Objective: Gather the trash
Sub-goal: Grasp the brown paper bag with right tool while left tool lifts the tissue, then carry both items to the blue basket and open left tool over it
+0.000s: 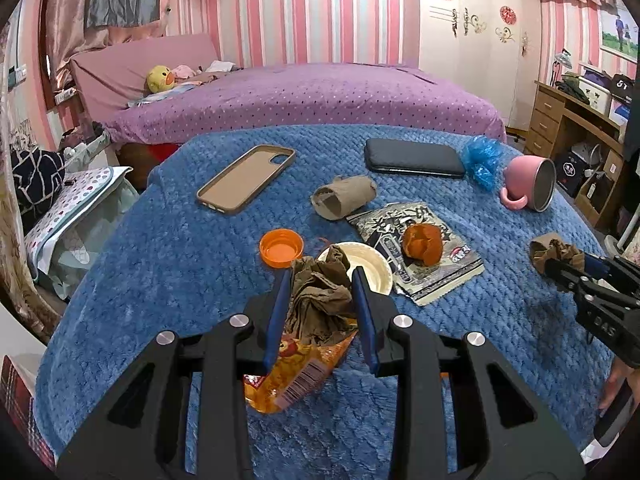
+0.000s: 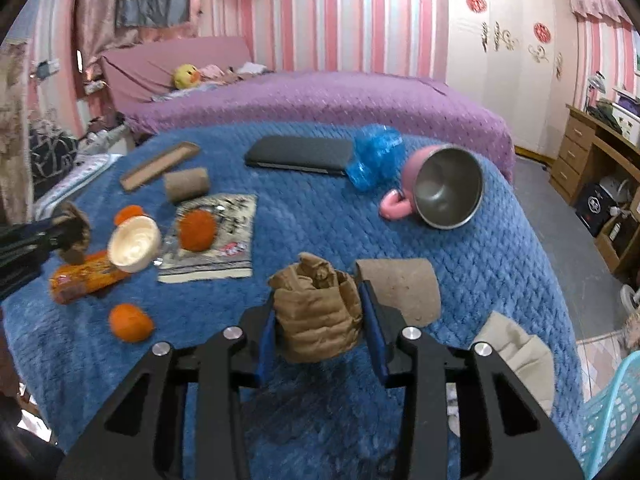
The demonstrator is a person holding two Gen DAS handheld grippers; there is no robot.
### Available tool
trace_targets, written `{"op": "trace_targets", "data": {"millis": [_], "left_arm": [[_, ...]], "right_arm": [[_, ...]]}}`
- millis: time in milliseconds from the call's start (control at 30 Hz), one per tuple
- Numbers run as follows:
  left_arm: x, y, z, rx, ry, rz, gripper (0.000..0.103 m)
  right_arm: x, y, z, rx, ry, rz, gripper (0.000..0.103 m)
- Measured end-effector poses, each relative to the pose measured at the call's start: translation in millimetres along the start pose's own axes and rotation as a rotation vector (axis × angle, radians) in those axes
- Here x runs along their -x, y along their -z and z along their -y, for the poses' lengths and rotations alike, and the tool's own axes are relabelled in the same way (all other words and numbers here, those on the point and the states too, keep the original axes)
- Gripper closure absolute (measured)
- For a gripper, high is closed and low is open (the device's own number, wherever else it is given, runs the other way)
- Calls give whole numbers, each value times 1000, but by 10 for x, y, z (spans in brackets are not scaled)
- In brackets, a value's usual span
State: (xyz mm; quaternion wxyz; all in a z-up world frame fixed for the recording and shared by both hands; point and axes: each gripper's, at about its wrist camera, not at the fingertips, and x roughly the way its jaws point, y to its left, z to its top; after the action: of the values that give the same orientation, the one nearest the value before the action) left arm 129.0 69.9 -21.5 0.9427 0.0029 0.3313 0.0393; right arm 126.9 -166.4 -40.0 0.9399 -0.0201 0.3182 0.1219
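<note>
Only the right wrist view shows a whole orange [image 2: 131, 322].

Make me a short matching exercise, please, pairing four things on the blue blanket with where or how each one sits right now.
Things:
1. pink metal-lined mug
2. crumpled brown paper wad
3. orange fruit peel
4. tan phone case

States:
A. lying open side up, nothing on it
B. resting on the black and white printed wrapper
C. tipped on its side, mouth toward the camera
D. pinched between the blue pads of the left gripper

Pairs: 1-C, 2-D, 3-B, 4-A
</note>
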Motion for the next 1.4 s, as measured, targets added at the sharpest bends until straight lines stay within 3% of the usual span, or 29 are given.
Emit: {"op": "trace_targets", "data": {"millis": [333, 533, 700, 867, 1067, 1233, 1400], "left_arm": [[101, -31, 206, 8, 27, 18, 73], [336, -130, 637, -9, 66, 76, 73], [538, -179, 1317, -48, 133, 124, 73], [589, -141, 2081, -85, 238, 110, 73], [714, 146, 3133, -185, 372, 70, 73], [805, 420, 3843, -239, 478, 11, 73], [907, 607, 4321, -269, 532, -11, 72]], "right_arm": [[428, 71, 358, -63, -12, 37, 65], [923, 93, 921, -111, 45, 97, 65], [1336, 257, 1571, -148, 148, 111, 65], [1693, 581, 2312, -207, 273, 96, 65], [1991, 974, 3021, -283, 397, 72, 65], [2142, 1193, 3300, -288, 460, 46, 65], [2242, 1384, 3521, -336, 476, 39, 65]]}}
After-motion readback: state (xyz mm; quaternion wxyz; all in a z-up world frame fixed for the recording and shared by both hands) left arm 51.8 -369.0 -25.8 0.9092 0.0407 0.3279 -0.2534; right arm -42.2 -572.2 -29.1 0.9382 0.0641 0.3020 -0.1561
